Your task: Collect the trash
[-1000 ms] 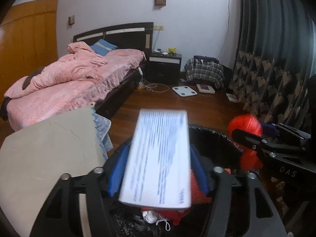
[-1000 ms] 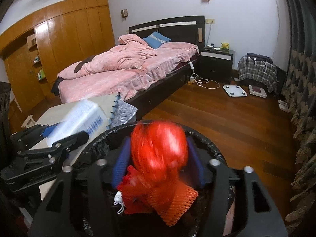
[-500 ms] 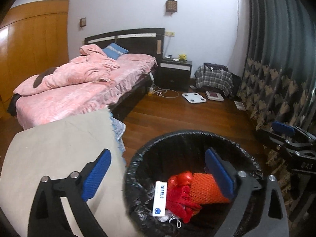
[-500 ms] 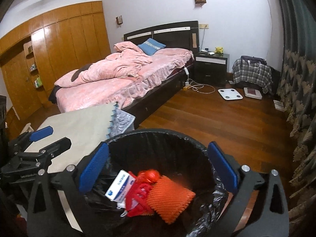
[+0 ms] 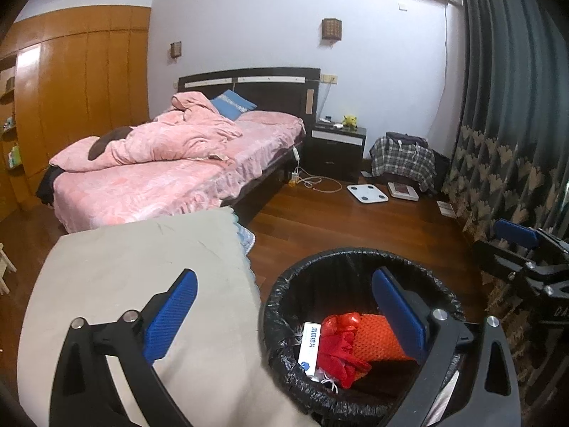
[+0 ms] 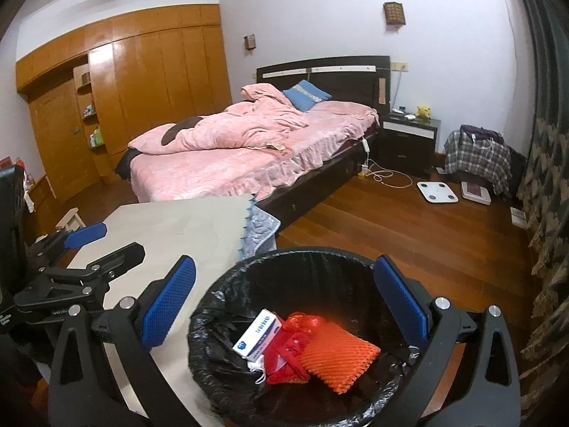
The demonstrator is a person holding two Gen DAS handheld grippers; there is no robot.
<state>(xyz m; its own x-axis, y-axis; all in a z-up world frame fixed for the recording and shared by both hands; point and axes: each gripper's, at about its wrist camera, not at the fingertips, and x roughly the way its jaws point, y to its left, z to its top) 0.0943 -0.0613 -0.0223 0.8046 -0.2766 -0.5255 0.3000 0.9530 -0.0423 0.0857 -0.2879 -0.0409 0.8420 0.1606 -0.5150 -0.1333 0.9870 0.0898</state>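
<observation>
A black-lined trash bin stands on the wood floor beside a cloth-covered table; it also shows in the right wrist view. Inside lie a white and blue box, red plastic wrapping and an orange foam net. My left gripper is open and empty above the bin's left rim. My right gripper is open and empty above the bin. Each gripper shows at the edge of the other's view.
The table with a beige cloth is left of the bin. A bed with pink bedding, a dark nightstand, a white scale and a plaid bag lie beyond. Patterned curtains hang at right.
Both grippers opened and let go: the box and the red and orange trash dropped into the bin. Both grippers have since risen and drawn back a little.
</observation>
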